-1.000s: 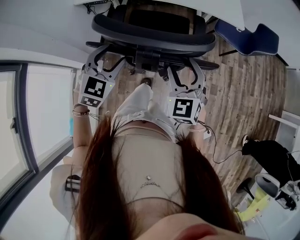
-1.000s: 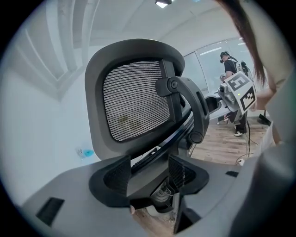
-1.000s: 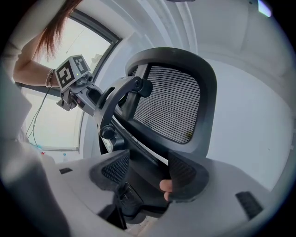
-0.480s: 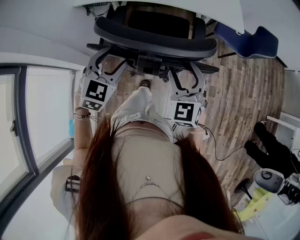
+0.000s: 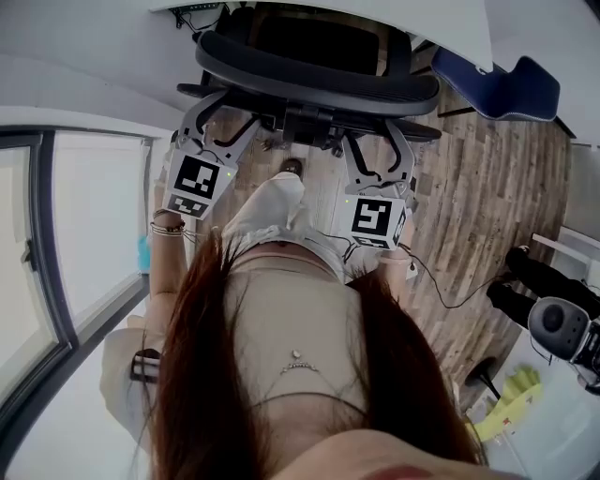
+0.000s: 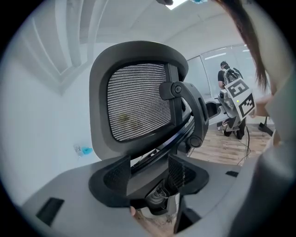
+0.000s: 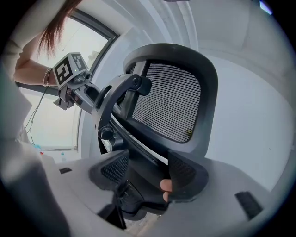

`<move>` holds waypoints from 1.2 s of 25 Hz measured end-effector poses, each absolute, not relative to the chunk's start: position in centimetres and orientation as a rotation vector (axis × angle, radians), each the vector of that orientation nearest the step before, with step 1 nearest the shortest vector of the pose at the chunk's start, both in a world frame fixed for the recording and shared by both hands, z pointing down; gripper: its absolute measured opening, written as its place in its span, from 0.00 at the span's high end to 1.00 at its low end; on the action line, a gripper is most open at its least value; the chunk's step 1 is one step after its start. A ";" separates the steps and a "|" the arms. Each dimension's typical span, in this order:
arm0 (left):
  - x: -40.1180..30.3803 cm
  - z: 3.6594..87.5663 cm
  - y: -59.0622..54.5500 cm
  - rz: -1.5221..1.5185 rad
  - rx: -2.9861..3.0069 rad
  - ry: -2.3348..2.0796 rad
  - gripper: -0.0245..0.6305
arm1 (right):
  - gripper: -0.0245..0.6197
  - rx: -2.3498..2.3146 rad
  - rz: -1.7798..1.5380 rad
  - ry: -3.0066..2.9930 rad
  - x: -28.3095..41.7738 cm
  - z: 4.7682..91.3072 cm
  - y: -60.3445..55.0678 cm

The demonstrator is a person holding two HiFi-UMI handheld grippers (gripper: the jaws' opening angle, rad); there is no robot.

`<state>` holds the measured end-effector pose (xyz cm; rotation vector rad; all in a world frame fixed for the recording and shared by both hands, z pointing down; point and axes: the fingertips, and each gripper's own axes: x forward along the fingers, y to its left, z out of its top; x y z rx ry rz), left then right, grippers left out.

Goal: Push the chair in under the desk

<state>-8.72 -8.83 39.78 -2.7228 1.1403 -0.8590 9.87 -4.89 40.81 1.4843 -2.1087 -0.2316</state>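
A black mesh office chair [image 5: 319,80] stands with its seat part-way under the white desk [image 5: 450,23] at the top of the head view. My left gripper [image 5: 217,117] is on the left side of the backrest's lower frame and my right gripper [image 5: 377,141] is on its right side. In the left gripper view the chair's [image 6: 136,106] dark frame fills the gap between the left gripper's [image 6: 147,173] jaws. In the right gripper view the chair's [image 7: 169,109] frame sits likewise in the right gripper [image 7: 148,173].
A blue chair [image 5: 497,80] stands right of the desk. A glass wall [image 5: 84,234] runs along the left. A cable [image 5: 450,300] lies on the wood floor, and a person in black [image 5: 544,281] and a wheeled device [image 5: 562,328] are at the right.
The chair has slid a little further toward the desk, and both grippers moved forward with it. The person in black and the device at the right have shifted.
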 end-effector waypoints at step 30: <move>-9.7 39.9 -15.8 -0.859 -2.717 1.110 0.59 | 0.54 1.513 -0.208 -2.094 8.8 40.9 -11.4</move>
